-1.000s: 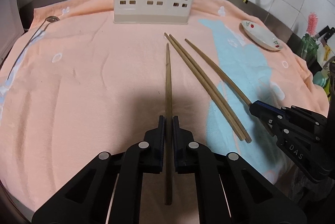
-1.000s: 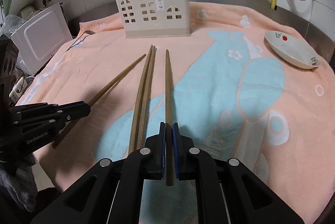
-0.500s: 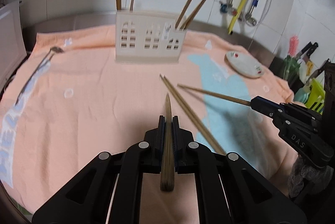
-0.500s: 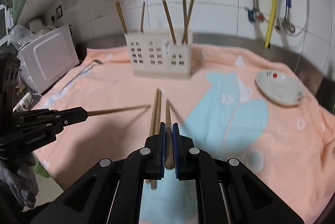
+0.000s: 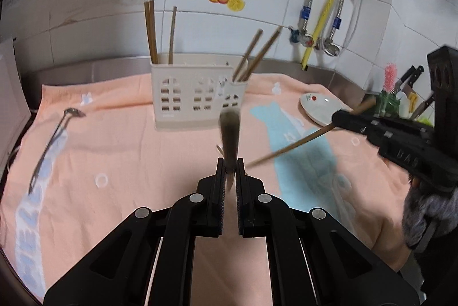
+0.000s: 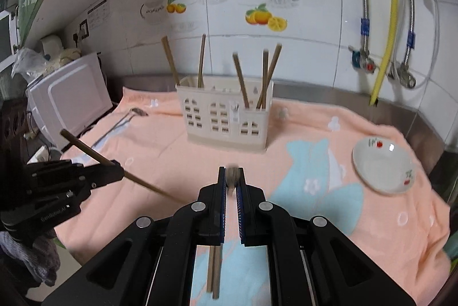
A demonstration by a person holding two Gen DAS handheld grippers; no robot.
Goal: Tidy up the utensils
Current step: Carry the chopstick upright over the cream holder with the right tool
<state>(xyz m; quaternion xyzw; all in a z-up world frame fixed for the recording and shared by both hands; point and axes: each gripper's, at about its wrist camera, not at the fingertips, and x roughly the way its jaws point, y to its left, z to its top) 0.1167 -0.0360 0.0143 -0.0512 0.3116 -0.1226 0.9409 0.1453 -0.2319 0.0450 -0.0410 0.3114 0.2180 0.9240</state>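
Note:
My left gripper point(image 5: 230, 171) is shut on a wooden chopstick point(image 5: 229, 134) that points up toward the camera; it also shows in the right wrist view point(image 6: 86, 147). My right gripper point(image 6: 232, 177) is shut on another chopstick point(image 6: 232, 177), seen in the left wrist view point(image 5: 289, 147) slanting down to the left. Both are held above the cloth. A cream utensil holder point(image 5: 197, 97) point(image 6: 226, 117) stands at the back with several chopsticks in it. Two more chopsticks point(image 6: 214, 271) lie on the cloth under my right gripper.
A metal spoon point(image 5: 48, 145) point(image 6: 120, 122) lies on the peach towel point(image 5: 114, 163) at the left. A white dish point(image 5: 320, 108) point(image 6: 383, 165) sits at the right. A white appliance point(image 6: 68, 100) stands at the left edge. Pipes run down the tiled back wall.
Both grippers have lifted their chopsticks off the cloth and tilted them upward. The views have risen and now take in the wall.

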